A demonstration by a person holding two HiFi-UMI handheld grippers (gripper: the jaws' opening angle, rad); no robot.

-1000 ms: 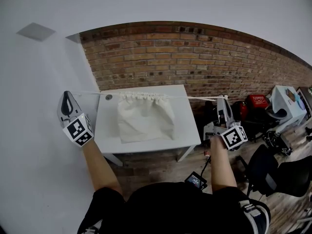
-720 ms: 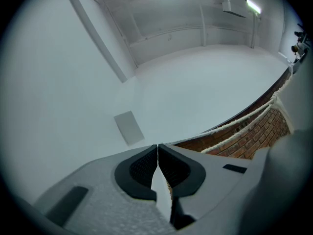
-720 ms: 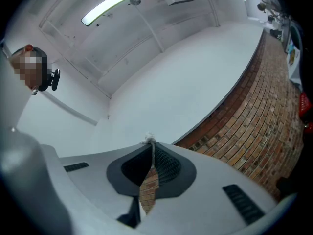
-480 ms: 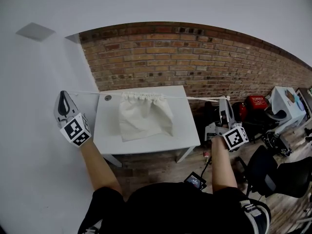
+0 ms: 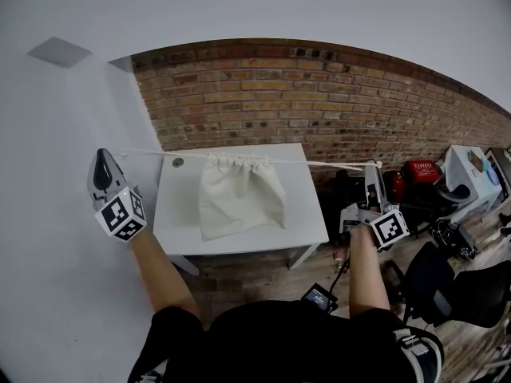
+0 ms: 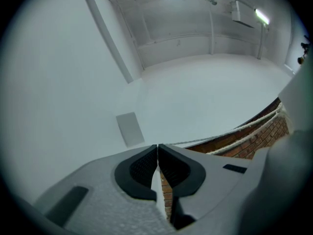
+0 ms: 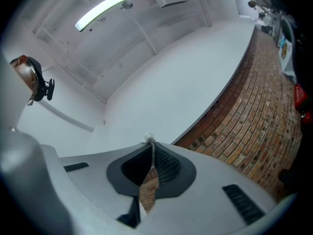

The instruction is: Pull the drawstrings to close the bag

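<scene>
A white cloth drawstring bag (image 5: 239,196) lies on a small white table (image 5: 180,218), its gathered mouth (image 5: 238,160) toward the brick wall. Two taut white drawstrings run out sideways from the mouth. The left drawstring (image 5: 152,153) reaches my left gripper (image 5: 103,153), held off the table's left side and shut on it. In the left gripper view the jaws (image 6: 157,147) meet and the cord (image 6: 244,131) trails off to the right. The right drawstring (image 5: 319,163) ends in my right gripper (image 5: 370,167), past the table's right edge; a frayed cord end (image 7: 148,140) pokes from its shut jaws.
A brick wall (image 5: 319,94) stands right behind the table. To the right are a red object (image 5: 420,168), a white bin (image 5: 467,170) and a black office chair (image 5: 447,282). A small screen device (image 5: 320,296) lies on the wooden floor by my feet.
The bag's mouth has bunched up narrower between the two cords. Both grippers have stayed almost where they were, still shut on the cords.
</scene>
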